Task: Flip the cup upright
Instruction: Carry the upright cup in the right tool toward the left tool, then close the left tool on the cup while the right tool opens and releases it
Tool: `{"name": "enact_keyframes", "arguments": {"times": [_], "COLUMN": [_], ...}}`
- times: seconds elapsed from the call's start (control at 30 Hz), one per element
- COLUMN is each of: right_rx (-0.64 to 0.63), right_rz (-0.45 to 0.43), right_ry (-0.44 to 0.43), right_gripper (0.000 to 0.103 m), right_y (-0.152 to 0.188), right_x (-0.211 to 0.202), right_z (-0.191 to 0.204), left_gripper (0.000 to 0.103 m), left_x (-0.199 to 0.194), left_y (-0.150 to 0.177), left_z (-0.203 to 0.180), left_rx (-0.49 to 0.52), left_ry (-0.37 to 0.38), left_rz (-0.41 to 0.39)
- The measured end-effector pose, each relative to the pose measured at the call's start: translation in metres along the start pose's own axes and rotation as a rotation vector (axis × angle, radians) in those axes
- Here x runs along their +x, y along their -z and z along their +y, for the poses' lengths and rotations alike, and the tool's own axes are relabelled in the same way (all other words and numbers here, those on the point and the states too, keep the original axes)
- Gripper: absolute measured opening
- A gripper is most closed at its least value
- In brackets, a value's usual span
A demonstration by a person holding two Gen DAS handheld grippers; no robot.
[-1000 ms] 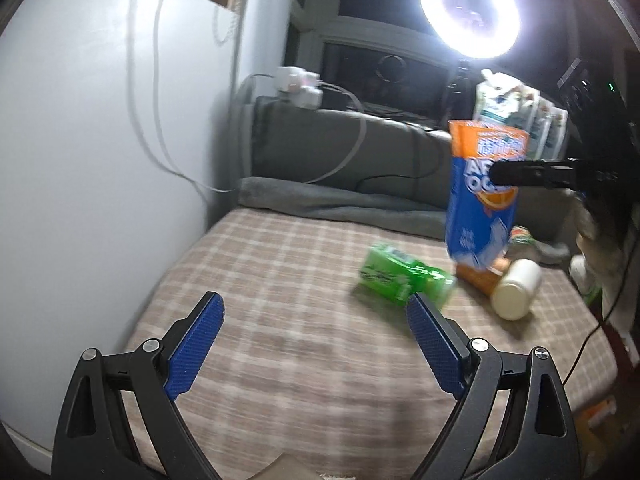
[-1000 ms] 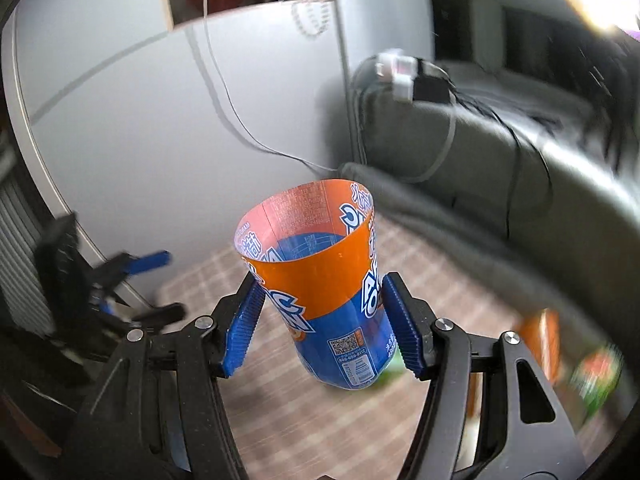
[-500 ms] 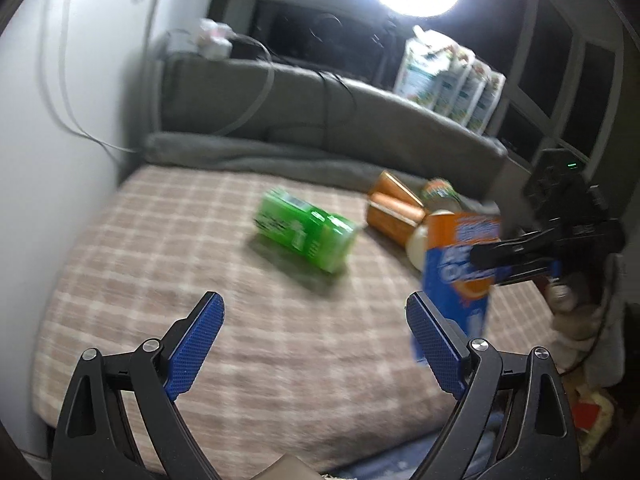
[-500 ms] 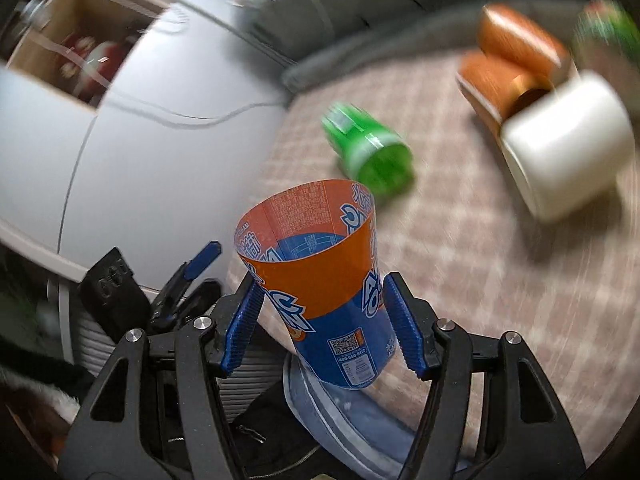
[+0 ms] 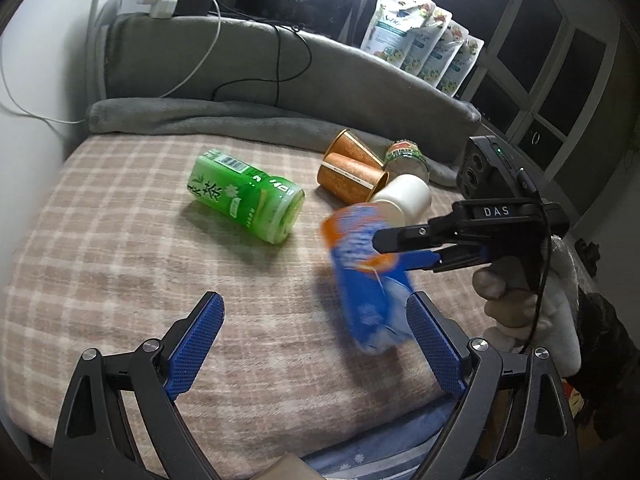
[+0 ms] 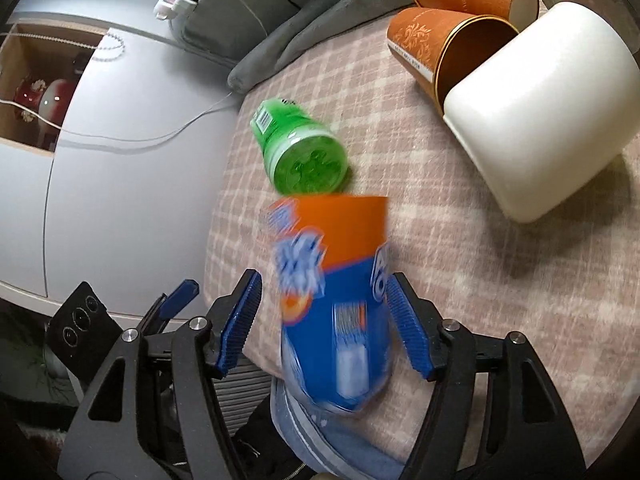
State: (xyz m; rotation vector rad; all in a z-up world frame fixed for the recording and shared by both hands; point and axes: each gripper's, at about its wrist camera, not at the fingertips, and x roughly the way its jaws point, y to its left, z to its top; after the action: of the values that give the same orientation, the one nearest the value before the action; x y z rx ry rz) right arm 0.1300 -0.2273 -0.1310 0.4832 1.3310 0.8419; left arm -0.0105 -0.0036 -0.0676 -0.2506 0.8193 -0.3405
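Light, thin-walled cup (image 6: 336, 300), blurred between the right gripper (image 6: 324, 320) pads (parted, apparently released). Best pinched gently mid-wall. Left gripper (image 5: 316, 344) spread, empty.

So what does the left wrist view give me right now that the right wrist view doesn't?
Only the left wrist view shows the right gripper from the side, the gloved hand holding it, the row of pouches on the ledge, and its own open left gripper.

Only the right wrist view shows a gap between each pad and the blurred orange-and-blue cup, plus the wall niche.

Both show that cup, tilted mouth up, the lying green tea bottle, two orange paper cups, the white cup and the plaid blanket.
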Motion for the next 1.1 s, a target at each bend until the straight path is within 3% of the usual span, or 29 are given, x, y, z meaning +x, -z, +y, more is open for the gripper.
{"name": "enact_keyframes", "arguments": {"times": [0.1,0.3,0.57,0.83,1.1], "right_rx": [-0.010,-0.080,-0.112,-0.060,-0.038], "right_rz": [-0.022,-0.142,-0.302,-0.402,-0.430], "right_ry": [0.001,0.043,0.106,0.141,0.163], "right_gripper": [0.078,0.079,0.079,0.079,0.079], "right_y": [-0.002,0.010,0.063,0.105,0.115], "right_x": [-0.003,-0.038,-0.085,-0.117,-0.126], "right_z": [0.001,0.014,0.009,-0.012,-0.019], "left_gripper": [0.093,0.093,0.090,0.084,0.072], "left_x": [0.008,0.031,0.069,0.099,0.112], "left_y": [-0.004,-0.014,-0.029,-0.034,-0.036], "left_z": [0.002,0.012,0.023,0.025,0.026], "left_rx": [-0.022,-0.130,-0.316,-0.369,-0.357], "left_ry": [0.020,0.107,0.204,0.223,0.209], "left_rz": [0.026,0.115,0.210,0.266,0.291]}}
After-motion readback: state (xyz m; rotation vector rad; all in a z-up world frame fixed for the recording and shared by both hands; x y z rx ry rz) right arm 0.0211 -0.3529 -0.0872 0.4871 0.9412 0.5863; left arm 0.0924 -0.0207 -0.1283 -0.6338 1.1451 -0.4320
